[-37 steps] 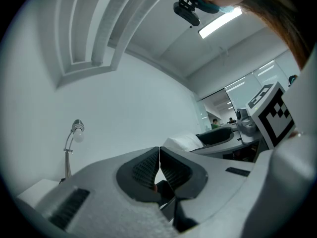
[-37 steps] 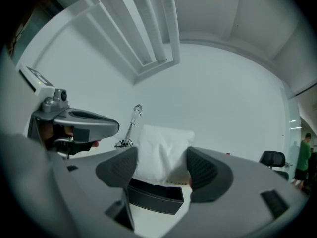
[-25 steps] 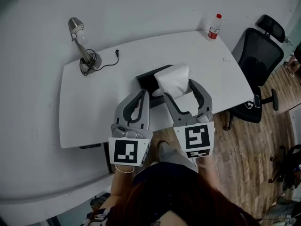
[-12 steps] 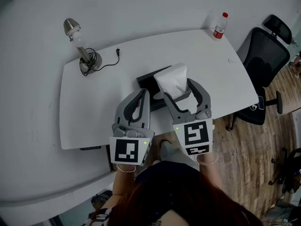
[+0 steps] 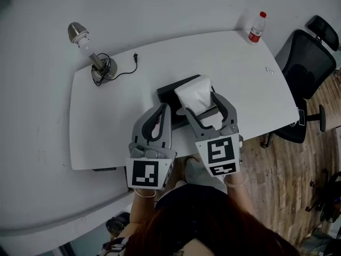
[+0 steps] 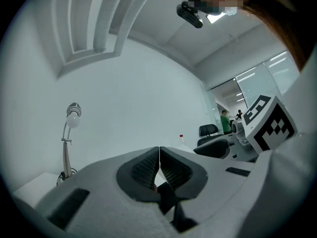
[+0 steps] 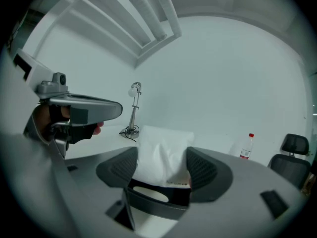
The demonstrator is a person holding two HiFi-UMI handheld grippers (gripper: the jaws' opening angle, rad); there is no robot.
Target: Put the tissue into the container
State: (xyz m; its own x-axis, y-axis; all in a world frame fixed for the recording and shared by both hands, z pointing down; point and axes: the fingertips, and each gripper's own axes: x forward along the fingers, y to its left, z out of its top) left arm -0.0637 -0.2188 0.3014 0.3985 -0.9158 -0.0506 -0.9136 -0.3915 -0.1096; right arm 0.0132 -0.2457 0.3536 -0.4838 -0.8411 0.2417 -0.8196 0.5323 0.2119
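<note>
1. Right gripper (image 5: 200, 104) (image 7: 162, 165): jaws partly apart and clamped on the tissue (image 5: 195, 92) (image 7: 163, 150), one pad on each flank. The white wad stands upright and sticks out past the tips.
2. Left gripper (image 5: 162, 108) (image 6: 159, 165): pads pressed together with nothing between them. It is held level beside the right gripper and takes no part.
3. Container (image 5: 169, 94): a black, shallow box on the table (image 5: 106, 121). It lies directly under and just ahead of the right gripper's tips. Its long axis runs across the table, a little tilted.
4. Deciding relation: the tissue hangs over the container's right half, so the move called for is probably straight down, then release. The right gripper is the nearer one. Whether the tissue already touches the container cannot be told.
5. Head view only: the container's outline and the tissue's place over it.
6. Right gripper view only: the grip itself. A dark shape sits low between the jaws, probably the container.
7. Left gripper view: neither tissue nor container, only the right gripper's marker cube (image 6: 270, 120) at its edge.
8. Surroundings: lamp (image 5: 85, 47) (image 6: 69, 133) (image 7: 133, 108) at far left, bottle (image 5: 257, 26) (image 7: 246, 145) at the far right corner, chair (image 5: 309, 57) beyond the table.
</note>
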